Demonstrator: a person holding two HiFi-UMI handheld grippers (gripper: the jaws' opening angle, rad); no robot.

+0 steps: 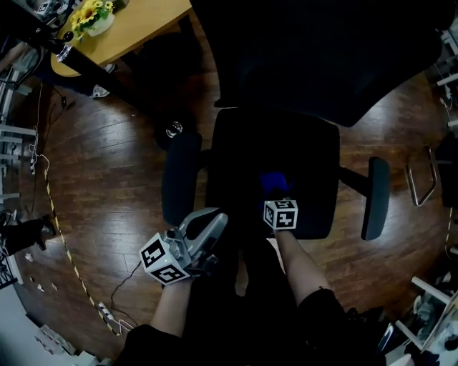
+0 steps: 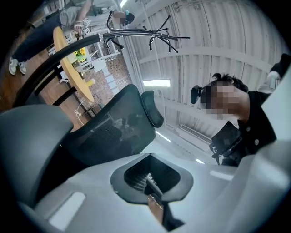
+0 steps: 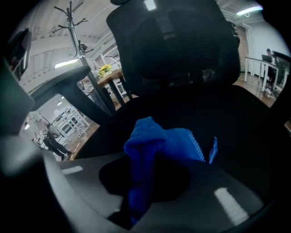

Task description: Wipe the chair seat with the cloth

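The black chair seat fills the middle of the head view. A blue cloth lies bunched on its front part, and my right gripper is right behind it, shut on the cloth. In the right gripper view the cloth rises out of the closed jaws of my right gripper and spreads onto the seat. My left gripper hovers off the seat's front left corner, tilted upward. It looks shut with nothing in it, pointing at the chair's mesh backrest.
Padded armrests flank the seat, and the tall backrest stands behind it. A wooden table with yellow flowers is at the far left. Cables cross the wood floor; a metal frame stands right.
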